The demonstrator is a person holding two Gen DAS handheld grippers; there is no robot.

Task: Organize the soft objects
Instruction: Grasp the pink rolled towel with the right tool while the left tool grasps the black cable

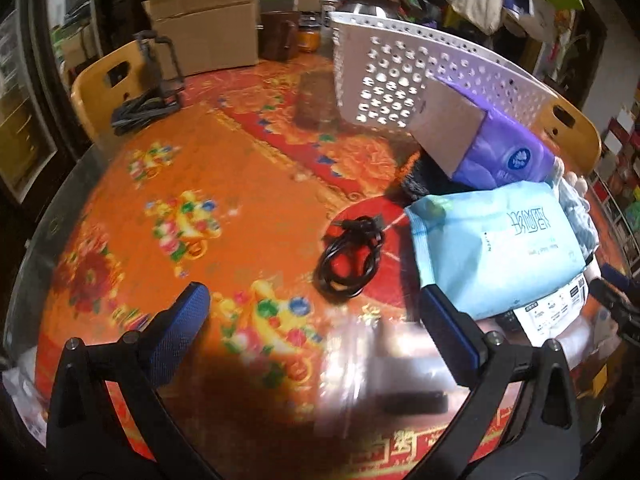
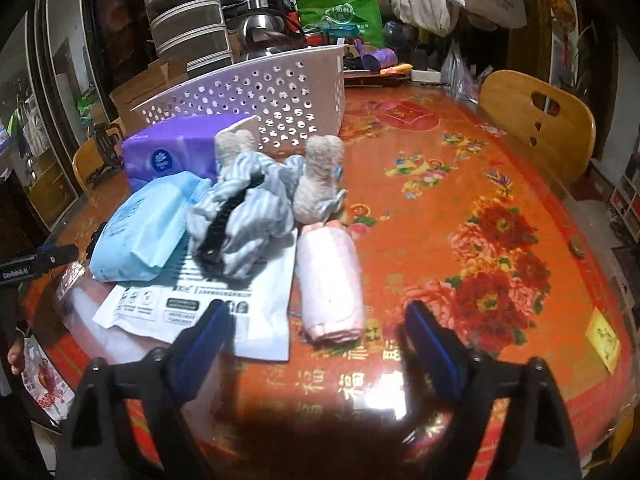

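A white perforated basket [image 2: 256,88] stands at the back of the table, also in the left wrist view [image 1: 404,76]. Before it lie a purple tissue pack [image 2: 168,152], a light blue wipes pack [image 2: 140,232], a blue striped cloth with a black hair clip [image 2: 240,216], a white plush toy [image 2: 320,176], a rolled pink towel [image 2: 330,280] and a flat white packet [image 2: 208,300]. My right gripper [image 2: 316,344] is open, just short of the pink towel. My left gripper [image 1: 316,312] is open and empty, its right finger beside the wipes pack [image 1: 496,248]. The purple pack [image 1: 508,152] leans on the basket.
A coiled black cable [image 1: 352,256] lies on the red-orange flowered tablecloth [image 1: 192,184]. Wooden chairs stand at the table's edges [image 2: 536,120] [image 1: 108,84]. Cardboard boxes [image 1: 204,20], a steel kettle [image 2: 260,28] and bags crowd the far side.
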